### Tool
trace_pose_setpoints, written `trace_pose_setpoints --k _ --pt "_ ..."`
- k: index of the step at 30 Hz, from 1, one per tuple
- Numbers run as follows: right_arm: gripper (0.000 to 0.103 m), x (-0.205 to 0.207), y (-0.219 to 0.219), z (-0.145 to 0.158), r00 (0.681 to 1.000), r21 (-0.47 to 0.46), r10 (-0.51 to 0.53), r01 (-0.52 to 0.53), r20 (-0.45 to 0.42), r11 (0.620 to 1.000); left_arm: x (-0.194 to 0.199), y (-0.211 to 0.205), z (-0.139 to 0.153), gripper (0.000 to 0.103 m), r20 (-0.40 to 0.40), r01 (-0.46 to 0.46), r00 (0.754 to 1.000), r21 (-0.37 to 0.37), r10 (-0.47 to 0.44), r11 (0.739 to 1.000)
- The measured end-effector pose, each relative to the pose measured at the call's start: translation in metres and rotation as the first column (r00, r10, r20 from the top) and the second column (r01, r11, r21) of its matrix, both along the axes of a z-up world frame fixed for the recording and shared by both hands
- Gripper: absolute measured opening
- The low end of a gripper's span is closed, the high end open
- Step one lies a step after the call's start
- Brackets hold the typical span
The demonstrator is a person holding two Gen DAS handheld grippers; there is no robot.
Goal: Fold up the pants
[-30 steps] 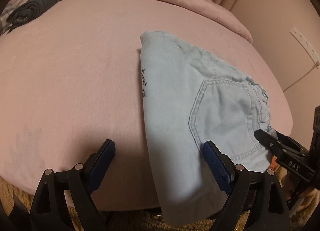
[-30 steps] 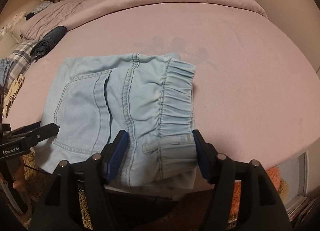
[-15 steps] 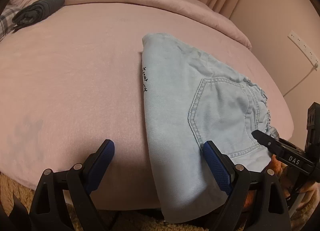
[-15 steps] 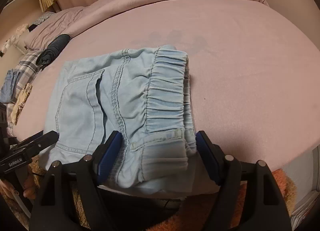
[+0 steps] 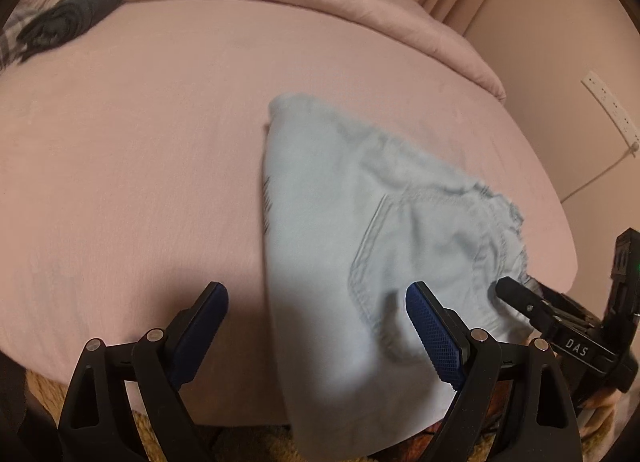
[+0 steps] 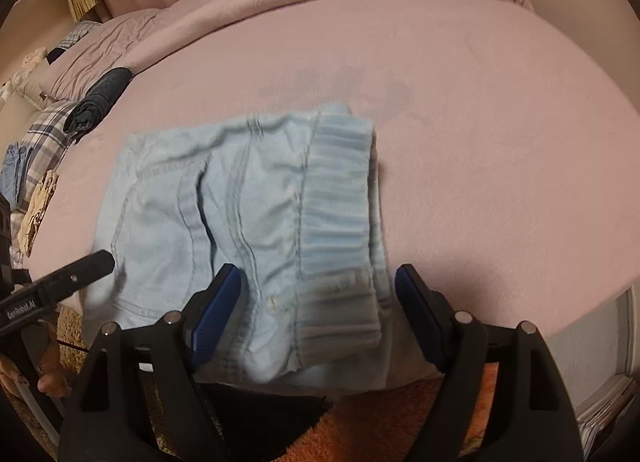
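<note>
I see light blue pants (image 6: pixel 248 222) on the pink bed (image 6: pixel 480 142); my gripper (image 6: pixel 318 314) pads are dark blue.

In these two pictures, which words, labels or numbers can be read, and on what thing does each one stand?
"DAS": white letters on the black body of the right gripper, seen in the left wrist view.
"GenRobot.AI": white letters on the black body of the left gripper, seen in the right wrist view.
Dark print along the edge of the pants: too blurred to read.
</note>
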State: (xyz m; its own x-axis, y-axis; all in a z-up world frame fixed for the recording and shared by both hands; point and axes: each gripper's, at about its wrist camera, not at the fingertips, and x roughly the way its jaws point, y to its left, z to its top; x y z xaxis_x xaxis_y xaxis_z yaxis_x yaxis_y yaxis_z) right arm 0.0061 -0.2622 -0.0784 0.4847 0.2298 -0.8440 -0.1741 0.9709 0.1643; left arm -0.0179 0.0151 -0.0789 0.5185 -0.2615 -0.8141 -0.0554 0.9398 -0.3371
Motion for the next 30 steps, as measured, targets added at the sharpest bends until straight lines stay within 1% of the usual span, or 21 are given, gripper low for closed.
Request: trace_pose_setpoints --k 2,3,5,7,8,10,12,16,19,22,23,24,25,27,30 --pt "0.085 0.004 0.004 0.015 0.999 -0.019 0.000 0.001 0.040 1.000 0.002 -0.004 0.009 0.090 0.023 0.002 1.000 0.038 -0.003 0.999" --pt "0.086 0.008 0.006 0.026 0.998 -0.012 -0.007 0.008 0.069 1.000 0.004 -0.006 0.013 0.090 0.035 0.005 0.999 0.054 -0.006 0.999" --pt "0.096 0.017 0.007 0.045 0.993 0.031 -0.008 0.004 0.117 1.000 0.008 -0.007 0.019 0.090 0.055 0.002 0.998 0.077 -0.006 0.997" --pt "0.100 0.026 0.009 0.056 0.989 0.057 -0.011 0.003 0.150 0.998 0.011 -0.007 0.024 0.090 0.072 -0.005 0.997 0.091 -0.001 0.996" --pt "0.101 0.030 0.010 0.059 0.987 0.056 -0.019 0.010 0.159 0.998 0.013 -0.007 0.025 0.090 0.074 -0.009 0.997 0.095 0.002 0.995" --pt "0.102 0.039 0.011 0.059 0.987 0.051 -0.039 0.031 0.158 0.998 0.018 -0.007 0.024 0.090 0.074 -0.014 0.997 0.103 0.006 0.995" --pt "0.102 0.049 0.008 0.056 0.989 0.062 -0.071 0.064 0.130 0.996 0.025 -0.007 0.019 0.090 0.065 -0.012 0.998 0.114 0.004 0.993" --pt "0.102 0.056 -0.001 0.049 0.978 0.079 -0.178 0.170 0.111 0.982 0.036 -0.002 0.014 0.090 0.042 -0.053 0.998 0.122 0.048 0.991" --pt "0.102 0.052 -0.011 0.032 0.978 0.112 -0.200 0.192 0.063 0.975 0.033 0.002 0.008 0.090 0.040 -0.042 0.998 0.074 0.039 0.996" --pt "0.102 0.049 -0.015 0.014 0.979 0.070 -0.204 0.202 0.020 0.977 0.028 0.010 -0.001 0.090 0.021 -0.032 0.999 0.003 0.032 0.999" --pt "0.102 0.049 -0.018 0.009 0.978 0.054 -0.209 0.209 0.007 0.976 0.025 0.015 -0.006 0.090 0.010 -0.040 0.999 -0.039 0.040 0.998" --pt "0.102 0.049 -0.021 0.003 0.977 0.048 -0.215 0.215 -0.010 0.975 0.024 0.018 -0.009 0.090 -0.002 -0.047 0.999 -0.065 0.047 0.997" --pt "0.102 0.049 -0.024 0.000 0.977 0.058 -0.213 0.214 -0.020 0.975 0.023 0.020 -0.013 0.090 -0.014 -0.047 0.999 -0.093 0.046 0.995" --pt "0.102 0.047 -0.032 -0.005 0.977 0.122 -0.208 0.212 -0.045 0.970 0.020 0.021 -0.019 0.090 -0.034 -0.027 0.999 -0.145 0.022 0.989" --pt "0.102 0.044 -0.035 -0.008 0.979 0.159 -0.194 0.201 -0.058 0.967 0.007 0.020 -0.020 0.090 -0.024 -0.025 0.999 -0.158 0.021 0.987"
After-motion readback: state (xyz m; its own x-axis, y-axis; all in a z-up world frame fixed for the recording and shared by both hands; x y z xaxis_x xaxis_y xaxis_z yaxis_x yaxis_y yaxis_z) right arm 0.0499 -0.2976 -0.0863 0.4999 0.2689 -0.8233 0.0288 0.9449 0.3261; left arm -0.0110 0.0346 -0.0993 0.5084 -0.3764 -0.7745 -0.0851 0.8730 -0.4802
